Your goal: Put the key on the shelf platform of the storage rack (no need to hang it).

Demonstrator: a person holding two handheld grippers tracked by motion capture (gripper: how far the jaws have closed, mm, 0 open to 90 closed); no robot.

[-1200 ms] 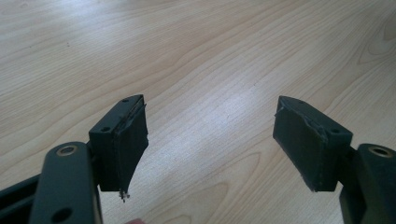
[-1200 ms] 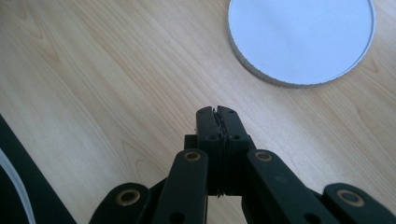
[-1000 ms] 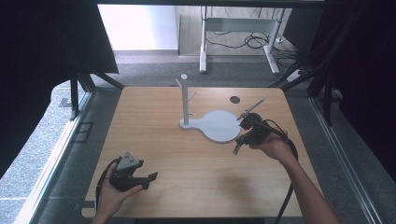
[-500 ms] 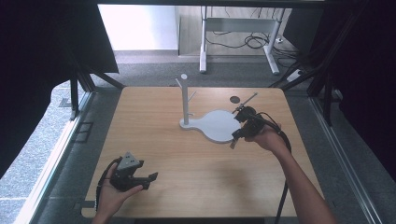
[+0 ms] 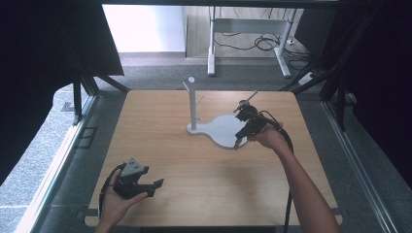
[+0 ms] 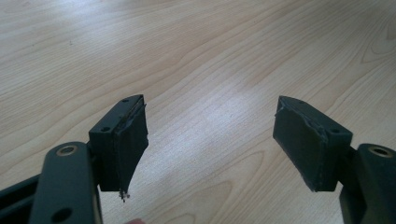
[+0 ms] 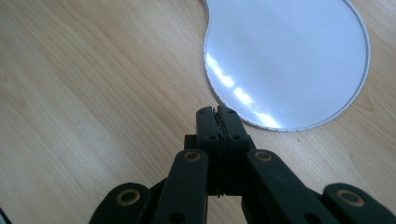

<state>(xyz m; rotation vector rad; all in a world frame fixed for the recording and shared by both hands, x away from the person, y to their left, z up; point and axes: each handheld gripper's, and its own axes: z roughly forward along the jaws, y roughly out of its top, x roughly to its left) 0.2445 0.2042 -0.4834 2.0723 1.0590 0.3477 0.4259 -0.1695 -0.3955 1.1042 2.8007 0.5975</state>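
A pale wooden table (image 5: 204, 165) (grey floor around) carries a white stand (image 5: 221, 130); right gripper (image 7: 218, 114) pressed together beside it, left gripper (image 6: 210, 135) spread apart.

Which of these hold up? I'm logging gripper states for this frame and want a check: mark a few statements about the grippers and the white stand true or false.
1. The right gripper has its jaws shut with nothing between them. True.
2. The left gripper is shut on a small block. False: its jaws stand wide apart over bare wood, holding nothing.
3. The white stand has a flat rounded base and an upright post with pegs. True.
4. The right gripper sits at the near-left corner of the table. False: it is by the rounded edge of the stand's base, right of the middle; the left gripper is near-left.
5. A mug hangs on the post. False: the pegs are bare.
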